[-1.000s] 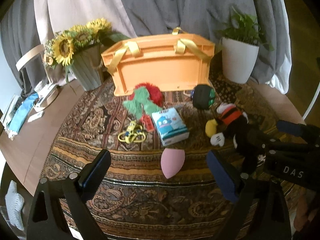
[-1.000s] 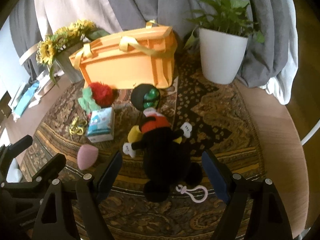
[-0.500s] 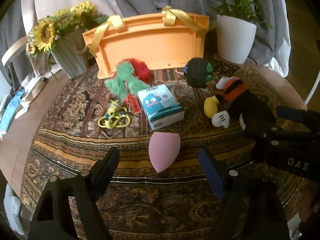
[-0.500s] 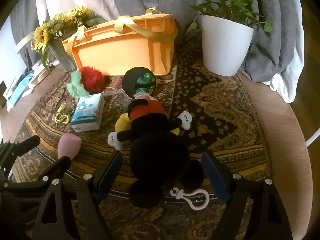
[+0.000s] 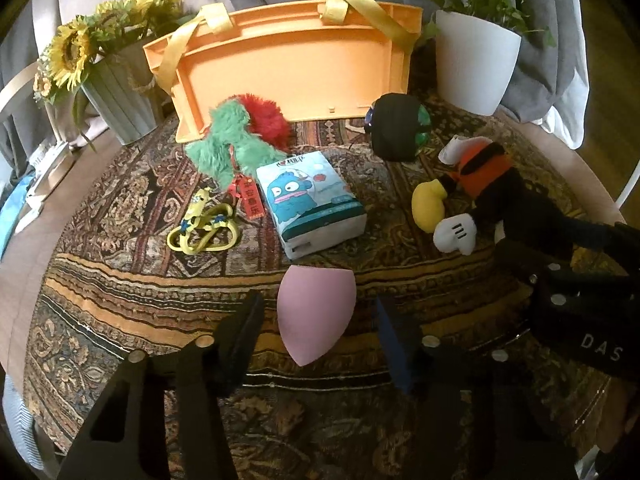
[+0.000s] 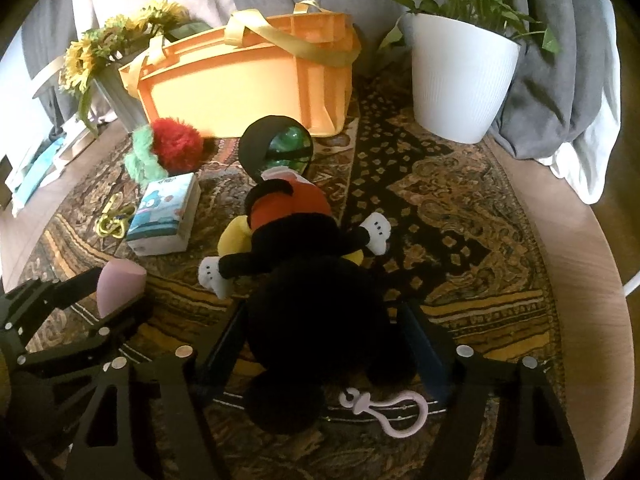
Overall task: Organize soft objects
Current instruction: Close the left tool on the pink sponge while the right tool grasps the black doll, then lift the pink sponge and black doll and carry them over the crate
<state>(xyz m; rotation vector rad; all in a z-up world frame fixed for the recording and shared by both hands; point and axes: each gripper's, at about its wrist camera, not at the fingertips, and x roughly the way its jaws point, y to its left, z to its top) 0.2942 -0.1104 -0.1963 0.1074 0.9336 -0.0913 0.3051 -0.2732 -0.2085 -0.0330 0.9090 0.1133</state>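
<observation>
A pink teardrop sponge [image 5: 316,312] lies on the patterned cloth between the fingers of my left gripper [image 5: 318,312]. Its jaws are closing, with a small gap on each side of the sponge. My right gripper [image 6: 322,316] straddles the head of a black mouse plush [image 6: 312,280] lying face down. These jaws are closing too, and the pads stand just beside the plush. Farther back lie a tissue pack [image 5: 312,204], a green and red fluffy toy [image 5: 240,140], a yellow keychain [image 5: 204,228] and a black-green ball [image 5: 396,128]. Behind them stands an orange basket [image 5: 296,68].
A white pot with a plant [image 6: 460,80] stands at the back right. Sunflowers in a grey-green pot [image 5: 120,92] are at the back left. A pink clip [image 6: 384,408] trails from the plush. The round table's wooden edge [image 6: 580,280] curves along the right.
Both grippers have come down toward the cloth. The left jaws have narrowed a lot around the pink sponge. The right jaws have narrowed a little around the plush.
</observation>
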